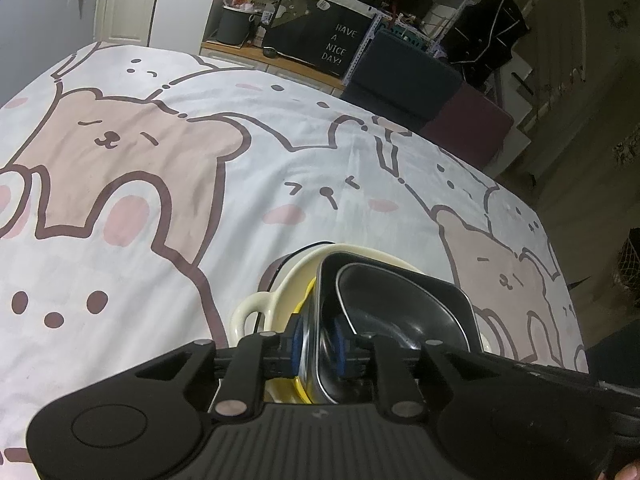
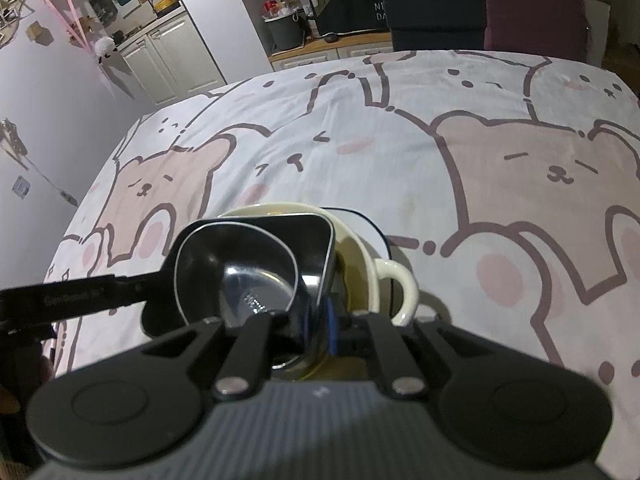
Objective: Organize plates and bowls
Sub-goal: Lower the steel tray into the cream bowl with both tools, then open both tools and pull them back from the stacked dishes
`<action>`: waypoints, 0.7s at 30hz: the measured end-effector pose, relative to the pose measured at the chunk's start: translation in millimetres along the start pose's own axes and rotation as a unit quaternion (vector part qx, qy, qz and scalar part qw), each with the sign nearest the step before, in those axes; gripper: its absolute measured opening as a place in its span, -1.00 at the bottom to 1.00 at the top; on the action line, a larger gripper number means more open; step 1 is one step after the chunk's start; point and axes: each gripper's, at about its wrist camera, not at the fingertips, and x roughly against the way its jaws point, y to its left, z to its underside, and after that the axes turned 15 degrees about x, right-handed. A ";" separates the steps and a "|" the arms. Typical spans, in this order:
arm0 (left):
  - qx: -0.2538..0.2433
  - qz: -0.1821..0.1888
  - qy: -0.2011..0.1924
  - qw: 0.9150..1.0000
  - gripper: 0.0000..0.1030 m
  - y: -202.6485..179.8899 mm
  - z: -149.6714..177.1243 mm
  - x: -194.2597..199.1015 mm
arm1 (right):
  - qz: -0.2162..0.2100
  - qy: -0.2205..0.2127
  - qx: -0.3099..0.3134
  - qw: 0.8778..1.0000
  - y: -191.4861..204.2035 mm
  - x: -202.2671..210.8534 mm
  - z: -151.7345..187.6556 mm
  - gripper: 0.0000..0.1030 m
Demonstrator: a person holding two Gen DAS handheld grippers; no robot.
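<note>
A stack of dishes sits on the bear-print tablecloth [image 1: 160,208]. A cream dish with loop handles [image 1: 248,312] holds a square black dish [image 1: 448,292], and a round black bowl [image 1: 384,296] nests inside that. My left gripper [image 1: 318,342] is shut on the near rim of the square black dish. In the right wrist view my right gripper [image 2: 318,320] is shut on the opposite rim of the square black dish [image 2: 316,240], with the round bowl [image 2: 240,272] and cream dish [image 2: 396,280] around it. The left gripper [image 2: 80,300] reaches in from the left.
A white plate with a dark rim [image 2: 368,228] lies under the cream dish. Two chairs, dark blue [image 1: 400,76] and maroon [image 1: 468,128], stand at the table's far edge. A wooden counter with a grey bin [image 1: 234,24] is behind.
</note>
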 end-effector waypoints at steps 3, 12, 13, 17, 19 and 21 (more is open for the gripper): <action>-0.001 0.001 -0.001 1.000 -0.62 0.2 0.3 2.1 | 0.000 -0.001 0.001 1.000 0.1 2.1 -0.1 -0.76; -0.006 0.007 -0.003 1.000 -0.40 -0.6 3.4 9.5 | 0.000 -0.012 0.001 1.000 -1.6 10.3 0.3 -0.55; -0.008 0.008 -0.003 1.000 -0.40 -0.8 3.9 10.1 | 0.000 -0.013 0.002 1.000 -1.2 11.2 0.7 -0.54; -0.010 0.009 -0.003 1.000 -0.39 -1.3 4.9 12.5 | 0.000 -0.014 0.003 1.000 -0.6 13.0 1.1 -0.53; -0.011 0.009 -0.004 1.000 -0.38 -1.0 4.7 13.2 | 0.001 -0.015 0.003 1.000 -0.3 14.1 1.3 -0.53; -0.010 0.009 -0.005 1.000 -0.38 -0.4 4.6 13.2 | 0.003 -0.016 0.003 1.000 -0.1 15.1 1.5 -0.51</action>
